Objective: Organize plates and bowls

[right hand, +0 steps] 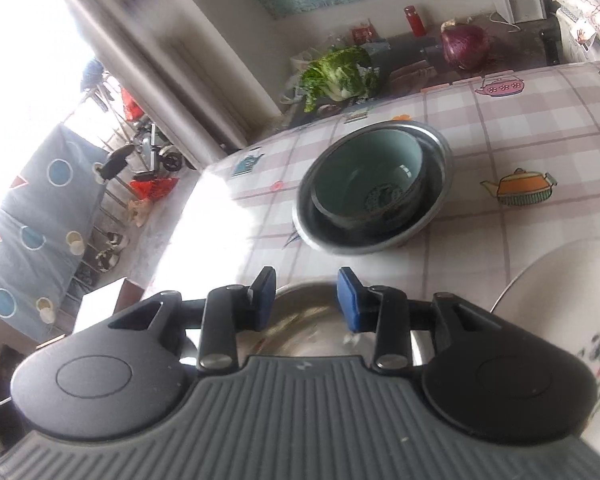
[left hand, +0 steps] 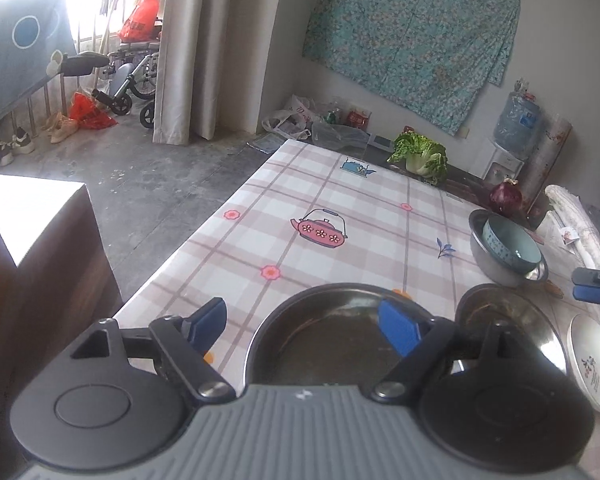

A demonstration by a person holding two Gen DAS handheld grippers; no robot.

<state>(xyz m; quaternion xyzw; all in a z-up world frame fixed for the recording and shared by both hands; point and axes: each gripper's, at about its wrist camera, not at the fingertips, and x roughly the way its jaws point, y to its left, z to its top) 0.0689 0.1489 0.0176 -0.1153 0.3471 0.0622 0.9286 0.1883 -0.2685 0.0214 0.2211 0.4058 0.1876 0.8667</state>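
On the checked tablecloth [left hand: 340,200], 2 steel plates [left hand: 332,332] lie near me beside the white plate [left hand: 592,364]; the teal bowl [right hand: 370,178] sits nested in the steel bowl [right hand: 436,168]. My left gripper [left hand: 304,328] and right gripper [right hand: 306,294] hover with jaws apart, holding nothing. Stacking plates seems next, needing a rim grip.

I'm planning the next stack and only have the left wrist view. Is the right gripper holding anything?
Observer: No. The right gripper is open and empty, over a steel dish.
Operator: Anything inside the teal bowl?
Observer: Nothing loose. The teal bowl shows only a dark painted motif on its bottom.
Operator: What's near the red onion?
Observer: A red bottle stands beyond the red onion, to its left.
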